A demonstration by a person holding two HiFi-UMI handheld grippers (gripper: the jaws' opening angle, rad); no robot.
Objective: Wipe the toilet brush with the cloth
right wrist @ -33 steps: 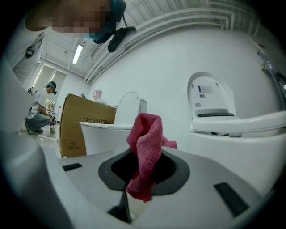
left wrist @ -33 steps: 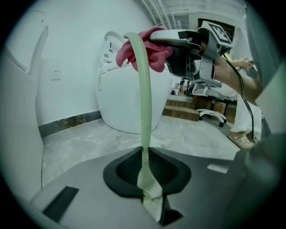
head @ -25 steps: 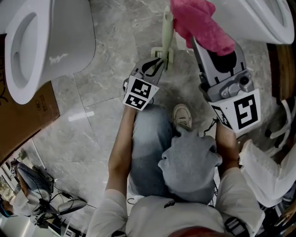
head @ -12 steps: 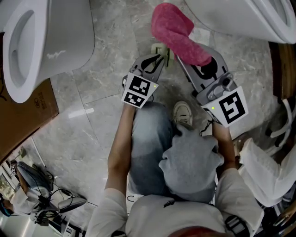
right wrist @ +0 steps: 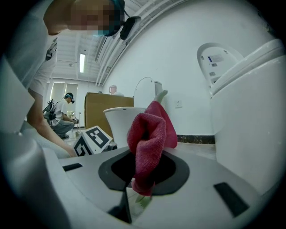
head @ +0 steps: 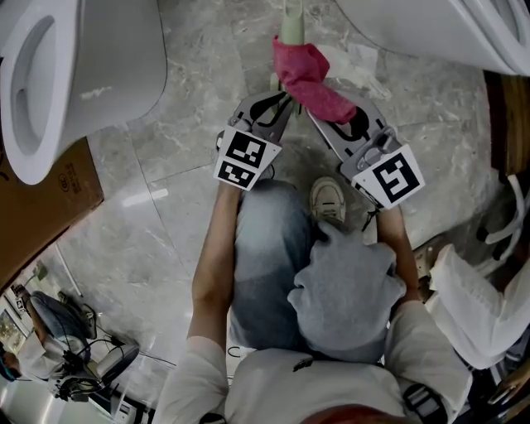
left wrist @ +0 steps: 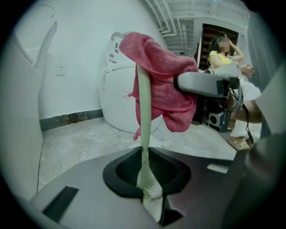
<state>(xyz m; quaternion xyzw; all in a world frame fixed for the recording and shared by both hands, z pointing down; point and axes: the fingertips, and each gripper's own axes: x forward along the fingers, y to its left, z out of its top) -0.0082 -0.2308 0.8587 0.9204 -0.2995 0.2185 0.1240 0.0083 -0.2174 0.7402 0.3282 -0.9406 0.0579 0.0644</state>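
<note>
A pale green toilet brush (head: 291, 25) stands out over the floor from my left gripper (head: 280, 101), which is shut on its handle end (left wrist: 150, 193). The brush shaft (left wrist: 143, 116) runs up into a pink cloth (left wrist: 165, 85). My right gripper (head: 319, 112) is shut on that pink cloth (head: 308, 76), which is wrapped around the shaft just past the left jaws. In the right gripper view the cloth (right wrist: 149, 143) rises folded from the jaws, with the brush's tip (right wrist: 160, 95) showing just behind it.
A white toilet (head: 58, 74) stands at the left with a cardboard box (head: 50, 215) beside it. Another white toilet (head: 464, 33) is at the upper right. The person's knee (head: 265, 240) and shoe (head: 330, 207) are directly below the grippers. The floor is grey marble tile (head: 182, 166).
The right gripper has drawn the pink cloth down the brush shaft toward the left gripper. More of the green shaft now shows above the cloth. The left gripper has stayed nearly still.
</note>
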